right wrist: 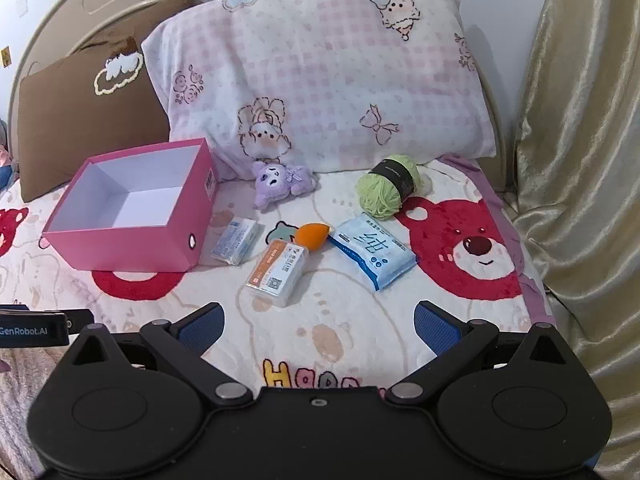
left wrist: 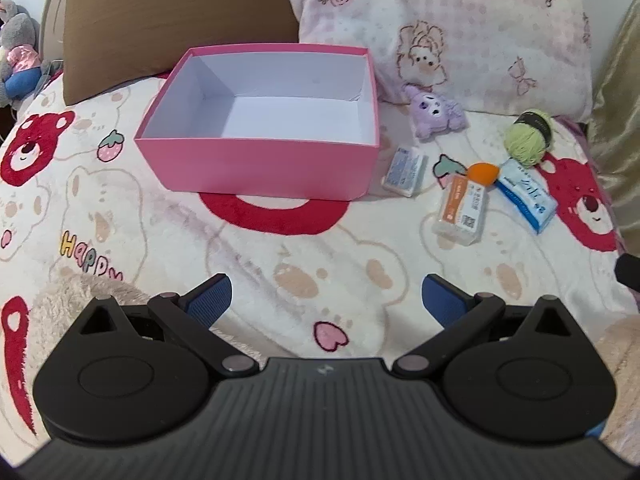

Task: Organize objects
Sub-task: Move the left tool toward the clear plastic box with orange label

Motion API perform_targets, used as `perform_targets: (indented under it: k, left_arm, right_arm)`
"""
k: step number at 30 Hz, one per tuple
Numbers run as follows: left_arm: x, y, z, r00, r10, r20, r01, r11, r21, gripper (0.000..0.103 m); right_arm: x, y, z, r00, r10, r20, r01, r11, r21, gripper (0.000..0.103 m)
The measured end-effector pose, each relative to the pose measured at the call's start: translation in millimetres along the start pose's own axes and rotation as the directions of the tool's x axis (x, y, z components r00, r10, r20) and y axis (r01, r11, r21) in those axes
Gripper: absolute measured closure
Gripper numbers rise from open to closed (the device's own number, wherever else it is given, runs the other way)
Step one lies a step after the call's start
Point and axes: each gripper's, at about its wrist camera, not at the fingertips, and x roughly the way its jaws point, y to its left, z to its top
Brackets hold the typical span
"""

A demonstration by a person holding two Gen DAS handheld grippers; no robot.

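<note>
One container sits on the bed: a pink box [right wrist: 132,216] with a white inside, lid off, and nothing in it. It stands toward the head of the blanket [right wrist: 340,320], on the left half, its far side close to a brown cushion [right wrist: 80,120] that leans at the headboard. A checked pink pillow [right wrist: 320,80] leans beside the cushion, filling the right part of the head end.

Six small things lie loose on the blanket to the right of the box, all outside it. A small white and blue packet [right wrist: 235,241] is just beside the box's right wall. Next comes a clear case with an orange label [right wrist: 277,273], and an orange sponge [right wrist: 312,235] touches its far end. A blue tissue pack [right wrist: 374,252] lies right of the sponge, close to it. Nearer the pillow, a purple plush toy [right wrist: 280,184] rests at the pillow's foot, and a ball of green yarn [right wrist: 388,190] with a black band lies near the right edge of the blanket, just beyond the tissue pack.

The left gripper [left wrist: 326,300] hangs over the near part of the blanket in front of the box, its jaws spread wide with nothing between them. The right gripper [right wrist: 318,328] hangs over the near part in front of the clear case, likewise wide apart and holding nothing.
</note>
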Motion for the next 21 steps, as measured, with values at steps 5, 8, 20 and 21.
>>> perform_targets:
  k: [5, 8, 20, 21]
  left_arm:
    - [-2, 3, -1, 1.000, -0.026, 0.017, 0.026, 0.999, -0.024, 0.000]
    - [-4, 5, -1, 0.999, -0.047, 0.021, 0.048, 0.998, -0.034, 0.000]
    - [-3, 6, -1, 0.995, -0.102, 0.008, 0.103, 0.993, -0.058, 0.003]
    - [-2, 7, -1, 0.994, -0.106, 0.001, 0.106, 0.992, -0.062, 0.003]
  right_arm:
    - [0, 3, -2, 1.000, 0.002, 0.013, -0.002, 1.000, -0.020, 0.001]
    - [1, 4, -2, 1.000, -0.014, 0.018, 0.014, 0.999, -0.033, 0.001]
    - [10, 5, -12, 0.999, -0.043, 0.030, 0.044, 0.998, -0.035, 0.001]
    - [10, 6, -13, 0.998, -0.044, 0.037, 0.046, 0.998, -0.045, 0.001]
